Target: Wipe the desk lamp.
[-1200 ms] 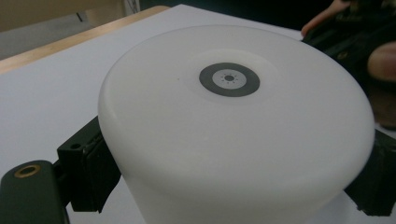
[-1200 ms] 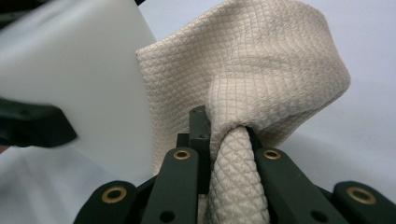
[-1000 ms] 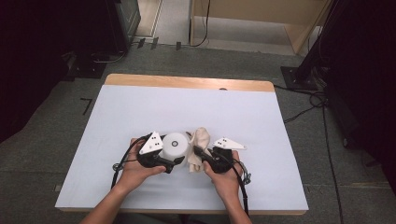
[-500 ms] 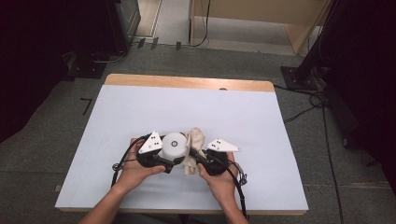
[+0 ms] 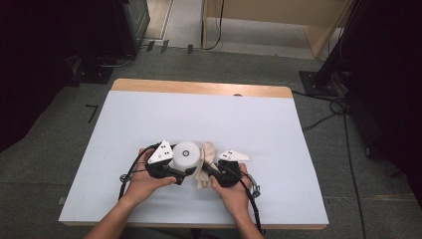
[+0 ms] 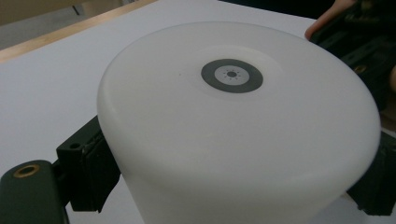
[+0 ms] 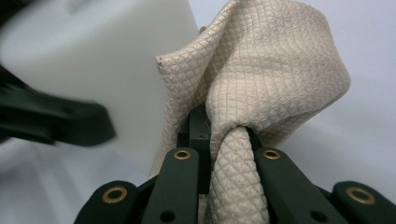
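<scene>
Since a second ago the right gripper (image 5: 211, 175) has edged its cloth (image 5: 205, 164) closer to the white canister (image 5: 185, 154), near the table's (image 5: 149, 119) front edge. Left gripper view: jaws clamp the canister (image 6: 233, 121) by its sides, steadying it, its round end up. Right gripper view: jaws pinch the bunched cloth (image 7: 261, 84), standing lengthwise against the canister, probably for wiping.
</scene>
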Available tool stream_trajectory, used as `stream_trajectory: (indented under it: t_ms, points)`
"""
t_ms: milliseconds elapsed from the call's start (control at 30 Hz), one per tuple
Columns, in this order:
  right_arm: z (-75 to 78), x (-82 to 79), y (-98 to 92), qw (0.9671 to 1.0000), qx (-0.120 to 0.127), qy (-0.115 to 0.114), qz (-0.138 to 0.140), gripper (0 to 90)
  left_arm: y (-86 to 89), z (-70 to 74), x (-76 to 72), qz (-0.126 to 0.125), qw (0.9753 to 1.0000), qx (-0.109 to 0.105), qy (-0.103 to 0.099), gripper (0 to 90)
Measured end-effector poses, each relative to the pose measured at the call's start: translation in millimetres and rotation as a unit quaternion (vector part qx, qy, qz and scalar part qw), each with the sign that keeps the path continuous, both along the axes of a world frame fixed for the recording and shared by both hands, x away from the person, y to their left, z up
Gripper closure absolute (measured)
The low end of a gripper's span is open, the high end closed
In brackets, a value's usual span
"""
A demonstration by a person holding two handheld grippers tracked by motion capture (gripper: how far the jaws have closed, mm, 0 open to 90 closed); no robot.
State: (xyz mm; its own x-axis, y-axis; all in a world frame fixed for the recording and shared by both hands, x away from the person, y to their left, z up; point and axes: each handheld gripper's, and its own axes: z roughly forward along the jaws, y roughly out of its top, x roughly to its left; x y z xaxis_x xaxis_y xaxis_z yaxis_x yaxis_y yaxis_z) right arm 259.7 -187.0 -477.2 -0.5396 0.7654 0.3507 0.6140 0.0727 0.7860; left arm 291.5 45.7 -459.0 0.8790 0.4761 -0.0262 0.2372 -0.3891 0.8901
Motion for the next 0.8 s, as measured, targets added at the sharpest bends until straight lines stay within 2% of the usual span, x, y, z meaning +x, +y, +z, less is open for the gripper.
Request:
stream_trajectory:
  t_ms: [100,200,300,400,533,600,667,800]
  points:
    - [14.4,-3.5,-2.6,0.9994,0.014,-0.032,0.003,84.2,0.1,0.0,0.0,0.0,1.0,0.0,0.0,8.4]
    - [28.0,-9.6,-2.4,0.9981,0.017,-0.06,0.003,84.2,0.2,-0.1,0.0,0.0,1.0,0.0,0.0,8.4]
    - [31.0,-11.4,-1.9,0.9977,0.017,-0.065,0.003,84.2,0.3,-0.2,0.1,-0.001,1.0,0.0,0.0,8.4]
    - [22.6,-7.7,-2.5,0.9987,0.014,-0.049,0.005,84.2,0.3,-0.2,0.1,0.0,1.0,-0.001,0.0,8.4]
    - [3.4,0.0,-2.4,0.9999,0.01,0.005,0.007,84.2,0.2,-0.2,0.1,0.0,1.0,-0.001,0.0,8.4]
    - [-8.6,4.3,-1.2,0.9992,-0.004,0.038,0.012,84.1,0.2,-0.2,0.1,0.0,1.0,-0.001,0.0,8.4]
    - [-12.7,5.0,0.0,0.9989,-0.01,0.045,0.01,84.2,0.5,-0.2,0.2,-0.001,1.0,-0.001,0.0,8.4]
    - [-8.2,3.6,0.2,0.9993,-0.01,0.034,0.008,84.2,0.5,-0.3,0.3,-0.001,1.0,-0.001,0.0,8.3]
